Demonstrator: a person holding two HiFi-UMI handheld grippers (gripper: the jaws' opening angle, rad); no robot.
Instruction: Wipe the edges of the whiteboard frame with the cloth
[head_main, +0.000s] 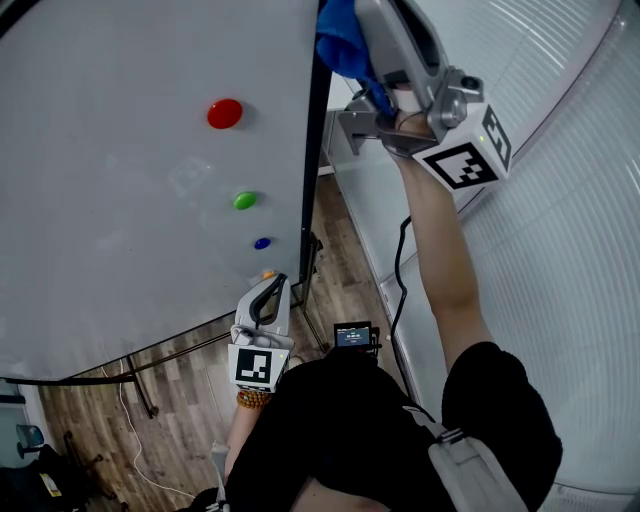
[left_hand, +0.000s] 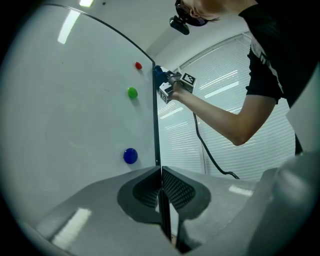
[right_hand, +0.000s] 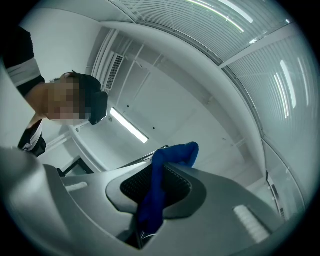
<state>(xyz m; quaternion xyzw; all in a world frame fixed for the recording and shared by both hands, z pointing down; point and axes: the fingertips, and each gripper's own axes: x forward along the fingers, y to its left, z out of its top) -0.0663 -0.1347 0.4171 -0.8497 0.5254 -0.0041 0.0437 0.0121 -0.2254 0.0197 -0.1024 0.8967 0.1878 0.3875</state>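
The whiteboard (head_main: 120, 200) fills the left of the head view, and its black frame edge (head_main: 312, 150) runs down its right side. My right gripper (head_main: 352, 50) is raised at the top of that edge, shut on a blue cloth (head_main: 338, 40) that rests against the frame. In the right gripper view the cloth (right_hand: 170, 155) hangs between the pads of the right gripper (right_hand: 157, 175). My left gripper (head_main: 275, 285) is low on the same edge. Seen from the left gripper (left_hand: 160, 175), the frame (left_hand: 155, 125) passes between the shut jaws. The cloth (left_hand: 159, 74) shows far up the frame.
Red (head_main: 224, 113), green (head_main: 244, 200), blue (head_main: 262, 243) and orange (head_main: 268, 273) magnets sit on the board. White blinds (head_main: 560, 250) stand close on the right. A black cable (head_main: 400, 270) hangs there. Below are wooden floor (head_main: 180, 380), stand legs (head_main: 140, 380) and a small screen (head_main: 352, 335).
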